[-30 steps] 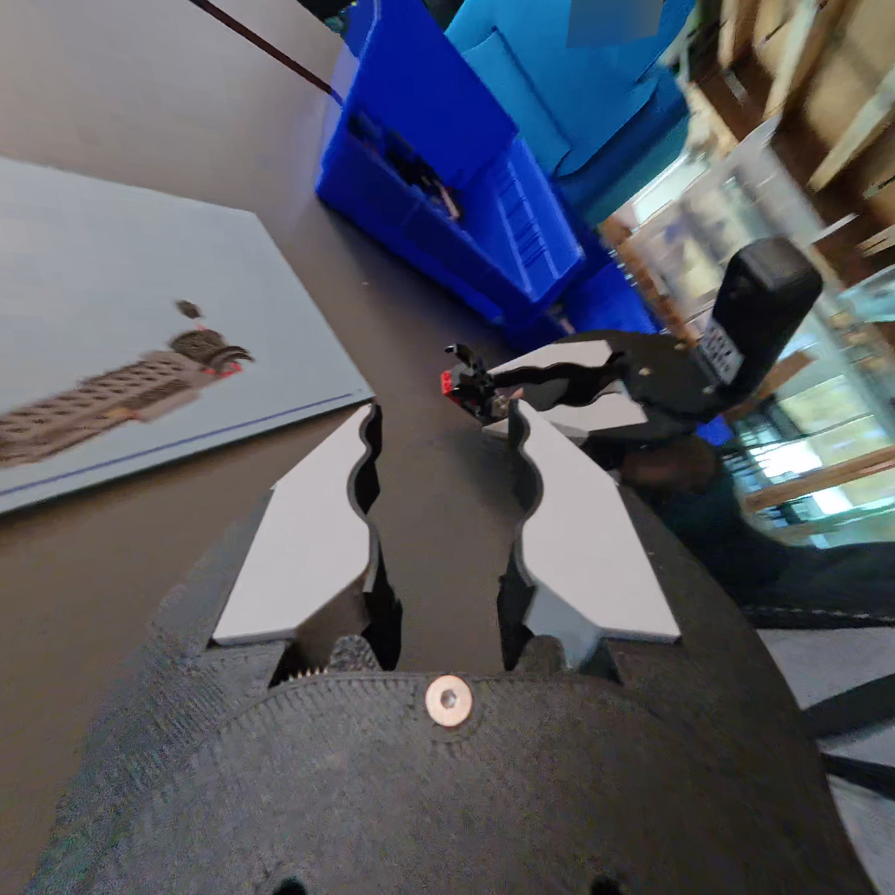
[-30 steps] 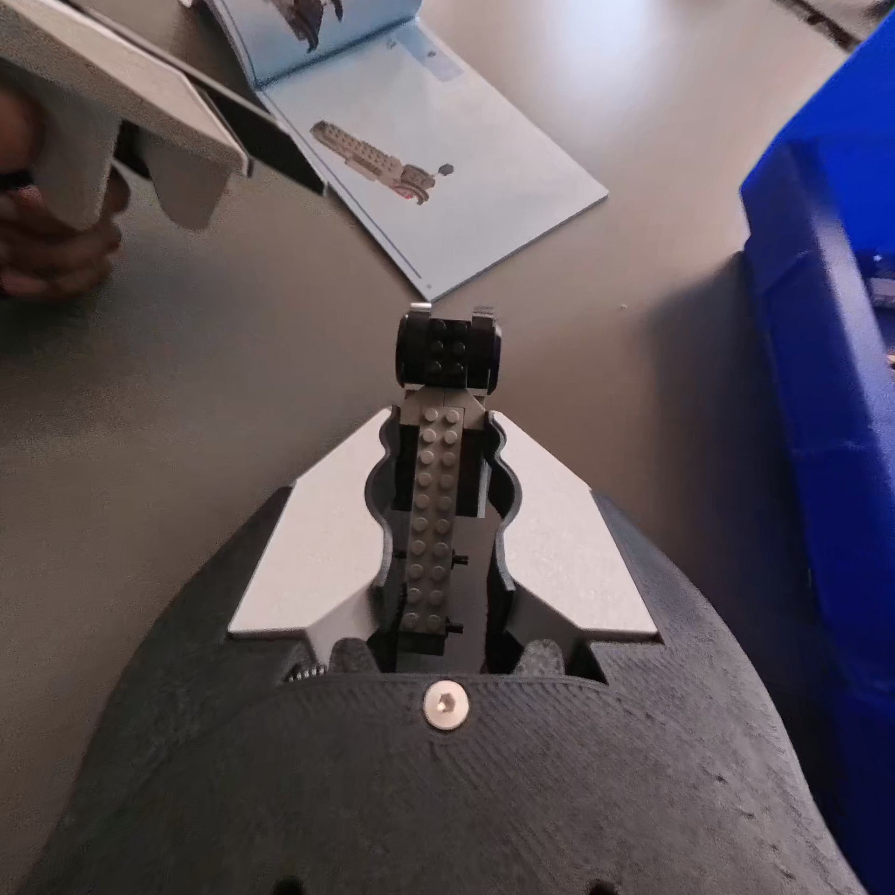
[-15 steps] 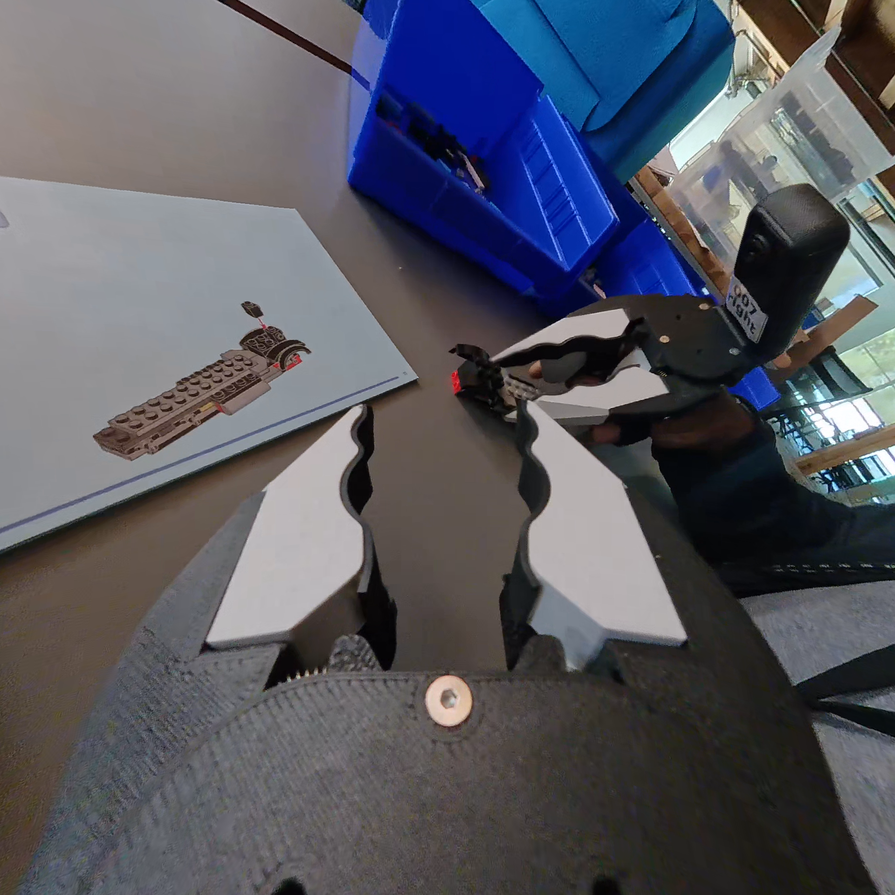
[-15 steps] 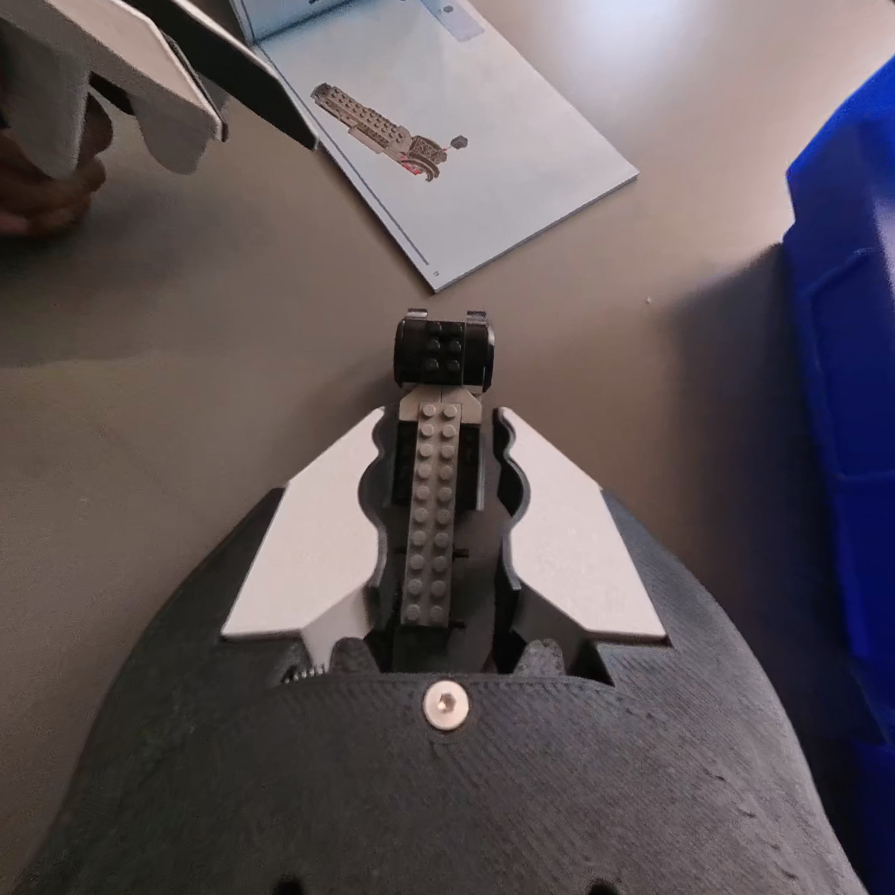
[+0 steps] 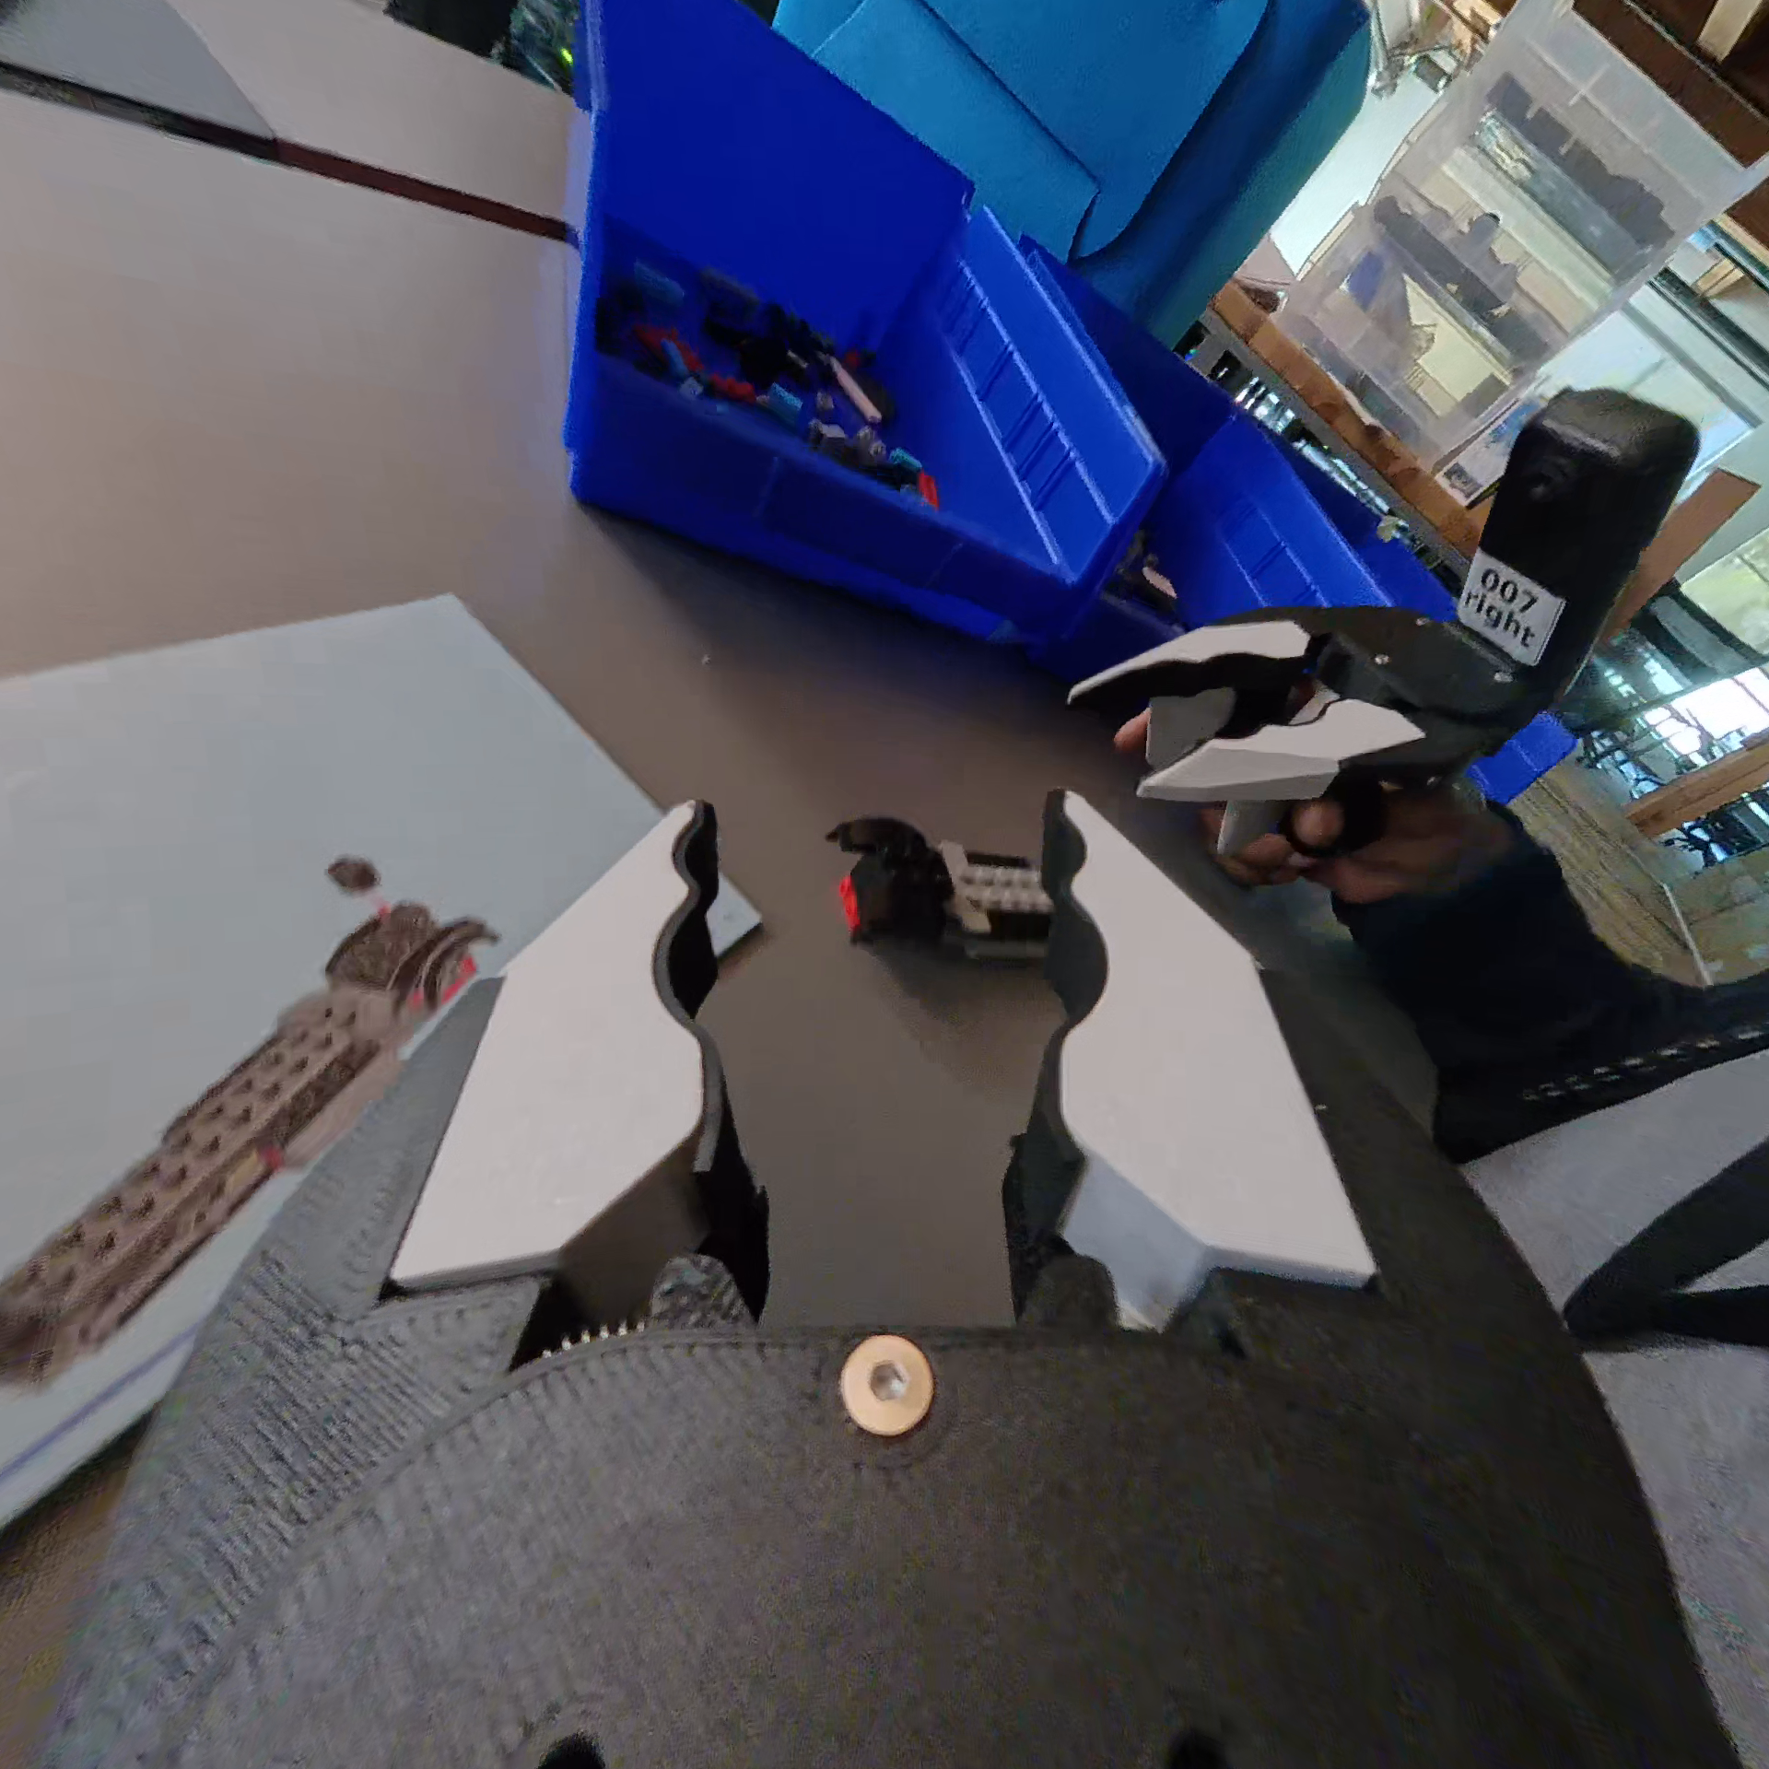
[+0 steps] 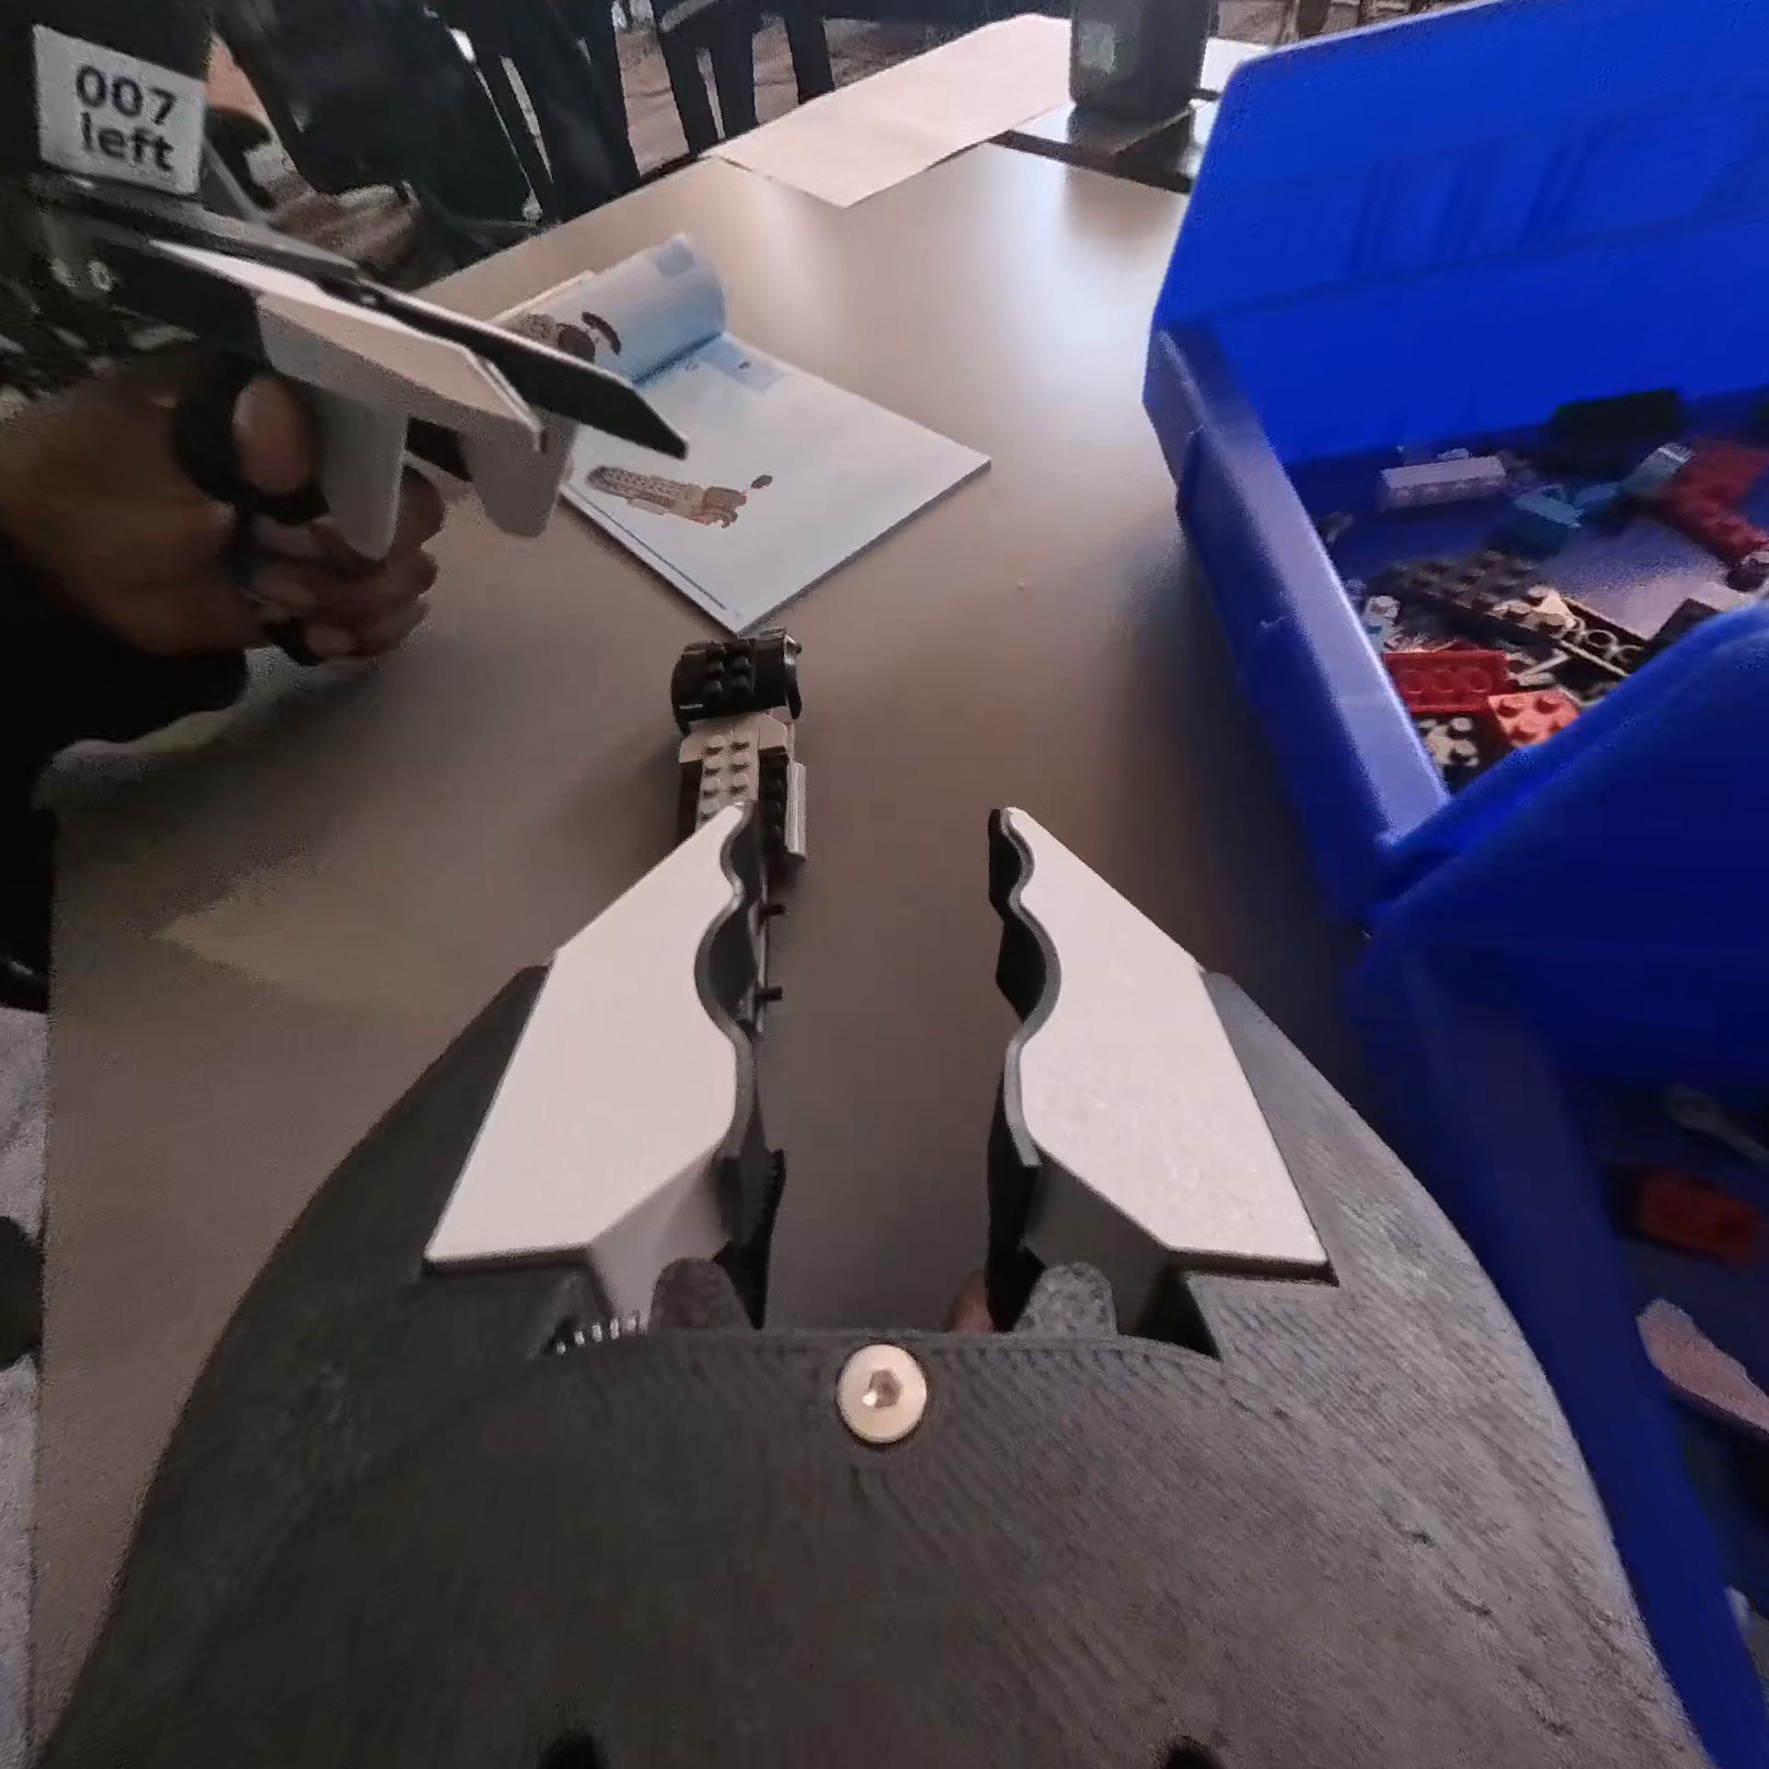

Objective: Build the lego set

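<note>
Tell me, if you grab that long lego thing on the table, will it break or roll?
The lego assembly would probably stay stiff, since a long studded plate runs along it. It's likely light, being small plastic bricks. Rolling seems unlikely: it lies flat on the table. The black piece at its far end could pop off if squeezed there.

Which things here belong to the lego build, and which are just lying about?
Job:
lego model on the table
instruction booklet
blue bin of loose bricks
left gripper, open
right gripper, open

Lying about:
clear plastic box
cardboard sheet
</note>
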Demonstrator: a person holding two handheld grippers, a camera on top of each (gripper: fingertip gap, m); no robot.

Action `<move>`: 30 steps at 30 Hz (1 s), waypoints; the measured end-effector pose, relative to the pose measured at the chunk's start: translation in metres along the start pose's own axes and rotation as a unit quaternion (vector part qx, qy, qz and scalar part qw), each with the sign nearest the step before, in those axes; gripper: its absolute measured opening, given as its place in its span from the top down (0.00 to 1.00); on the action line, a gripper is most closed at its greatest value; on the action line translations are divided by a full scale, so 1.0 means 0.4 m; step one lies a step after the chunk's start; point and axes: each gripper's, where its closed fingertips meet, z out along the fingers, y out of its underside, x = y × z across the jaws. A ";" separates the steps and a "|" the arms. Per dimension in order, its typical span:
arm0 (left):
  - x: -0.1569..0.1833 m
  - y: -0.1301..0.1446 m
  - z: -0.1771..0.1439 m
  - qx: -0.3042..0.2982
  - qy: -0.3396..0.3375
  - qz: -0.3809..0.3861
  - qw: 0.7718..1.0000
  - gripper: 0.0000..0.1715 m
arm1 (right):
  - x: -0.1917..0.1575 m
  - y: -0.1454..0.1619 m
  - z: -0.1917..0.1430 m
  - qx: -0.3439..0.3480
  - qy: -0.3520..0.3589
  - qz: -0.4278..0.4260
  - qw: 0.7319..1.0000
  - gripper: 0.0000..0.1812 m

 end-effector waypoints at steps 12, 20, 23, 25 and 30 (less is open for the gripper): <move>0.064 -0.208 0.241 -0.081 0.002 0.135 0.988 0.62 | 0.027 0.000 -0.055 0.028 -0.004 0.037 0.999 0.75; 0.080 -0.190 0.383 -0.149 0.021 0.157 0.976 0.62 | 0.040 0.002 -0.068 0.037 -0.002 0.066 0.997 0.76; 0.089 -0.162 0.415 -0.170 0.036 0.148 0.974 0.62 | 0.039 0.003 -0.067 0.035 -0.004 0.067 0.997 0.76; 0.096 -0.149 0.427 -0.177 0.044 0.150 0.972 0.62 | 0.040 0.003 -0.066 0.034 -0.005 0.070 0.997 0.76; 0.106 -0.133 0.434 -0.183 0.056 0.152 0.970 0.62 | 0.044 0.004 -0.065 0.034 -0.009 0.080 0.996 0.77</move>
